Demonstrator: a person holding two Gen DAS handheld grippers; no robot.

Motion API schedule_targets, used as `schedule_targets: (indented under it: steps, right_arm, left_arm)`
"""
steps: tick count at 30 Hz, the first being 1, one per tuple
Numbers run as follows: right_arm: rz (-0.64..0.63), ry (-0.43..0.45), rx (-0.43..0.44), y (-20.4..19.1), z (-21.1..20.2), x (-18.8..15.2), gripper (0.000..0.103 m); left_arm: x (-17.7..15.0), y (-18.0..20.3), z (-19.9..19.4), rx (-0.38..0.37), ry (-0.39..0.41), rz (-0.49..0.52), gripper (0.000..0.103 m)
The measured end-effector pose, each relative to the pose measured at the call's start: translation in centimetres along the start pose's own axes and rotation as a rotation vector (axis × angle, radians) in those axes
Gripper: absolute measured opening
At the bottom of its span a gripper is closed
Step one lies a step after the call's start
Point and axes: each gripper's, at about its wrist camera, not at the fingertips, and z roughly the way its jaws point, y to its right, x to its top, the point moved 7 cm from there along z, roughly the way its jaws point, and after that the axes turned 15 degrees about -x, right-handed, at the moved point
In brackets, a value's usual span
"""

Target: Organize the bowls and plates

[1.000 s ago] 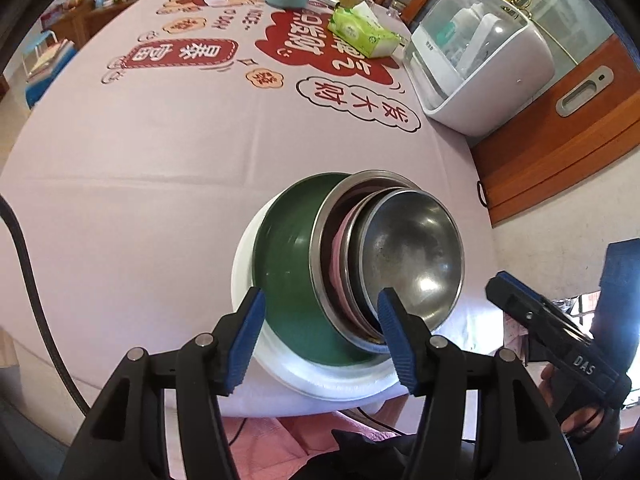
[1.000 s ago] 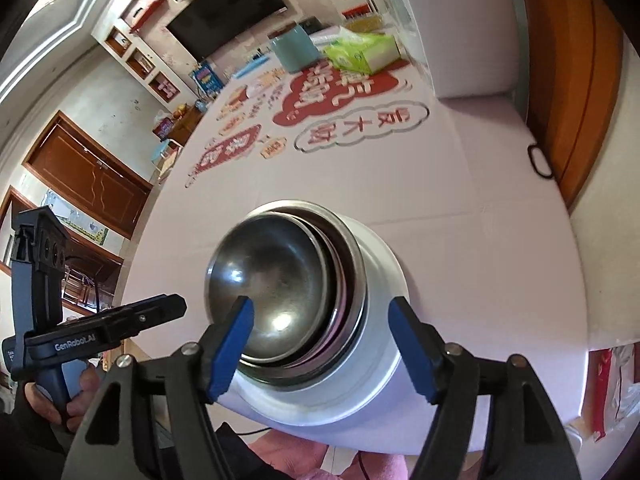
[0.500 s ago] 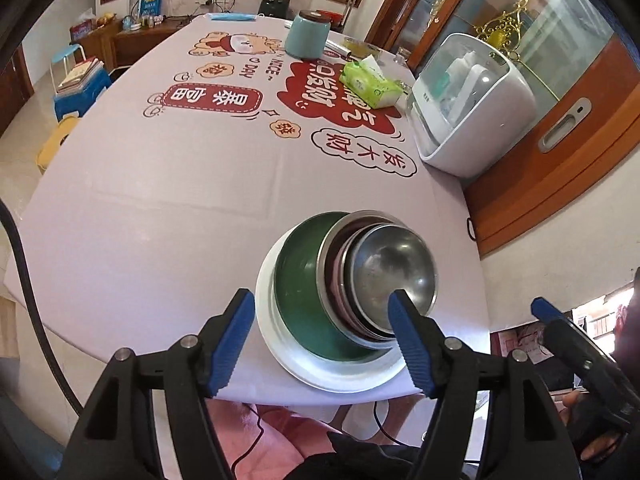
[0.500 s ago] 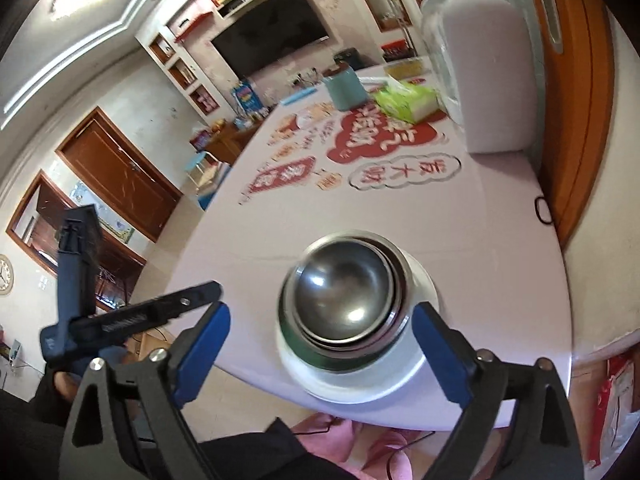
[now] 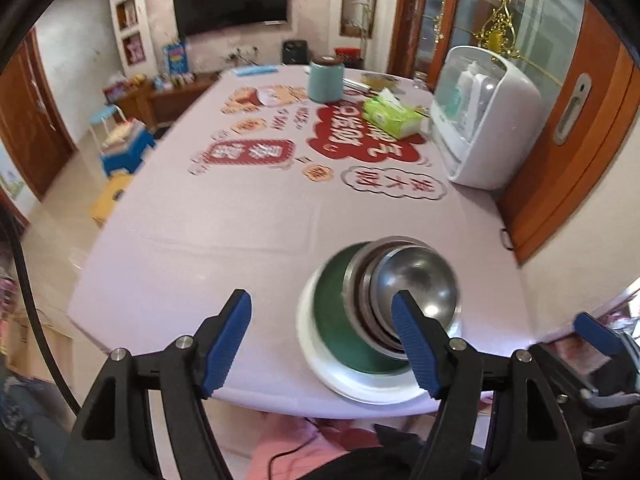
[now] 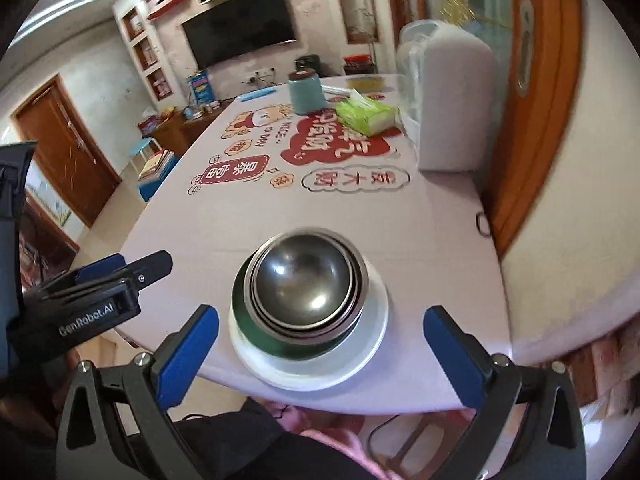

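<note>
On the pink-clothed worktop [image 6: 420,240], nested steel bowls [image 6: 306,280] on a white plate [image 6: 372,332] sat at the near edge, centred before the right tool [image 6: 320,334]; the left tool [image 5: 322,330] stood leftward. Both tools' jaws were opening, empty.

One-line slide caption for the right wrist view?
Right gripper, jaws opening and empty, above nested steel bowls in a green bowl on a white plate.

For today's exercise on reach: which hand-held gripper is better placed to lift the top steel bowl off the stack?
Probably the right hand-held gripper: the steel bowl sits centred between its opening fingers; the left hand-held gripper stands off-centre.
</note>
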Motion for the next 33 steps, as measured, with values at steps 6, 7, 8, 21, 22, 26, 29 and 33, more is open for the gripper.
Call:
schedule_targets:
  steps: [6, 7, 8, 21, 22, 26, 29, 33]
  right_arm:
    - [-0.022, 0.057, 0.000, -1.1, -1.4, -0.3, 0.103]
    - [-0.026, 0.059, 0.000, -1.3, -1.5, -0.4, 0.103]
    - [-0.030, 0.058, 0.001, -1.5, -1.6, -0.6, 0.103]
    - [-0.011, 0.035, -0.008, -2.0, -1.2, -1.4, 0.103]
    - [-0.009, 0.035, -0.008, -2.0, -1.2, -1.4, 0.103]
    - [-0.017, 0.027, -0.008, -2.2, -1.0, -1.5, 0.103]
    - [-0.025, 0.010, -0.012, -2.5, -0.5, -1.8, 0.103]
    - [-0.038, 0.002, -0.011, -3.0, -0.3, -1.9, 0.103]
  left_arm:
    - [-0.3, -1.0, -1.0, 0.062, 0.037, -0.003, 0.071]
    - [-0.4, -1.0, -1.1, 0.064, 0.037, -0.001, 0.072]
    - [-0.5, -1.1, -1.1, 0.065, 0.036, 0.002, 0.072]
    - [-1.4, -1.1, -1.4, 0.075, 0.037, 0.031, 0.093]
    - [-1.4, -1.2, -1.3, 0.078, 0.037, 0.032, 0.093]
    - [-1.5, -1.5, -1.4, 0.087, 0.033, 0.029, 0.094]
    - [-1.5, -1.7, -1.5, 0.093, 0.034, 0.028, 0.095]
    - [-1.7, -1.9, -1.6, 0.099, 0.035, 0.026, 0.095]
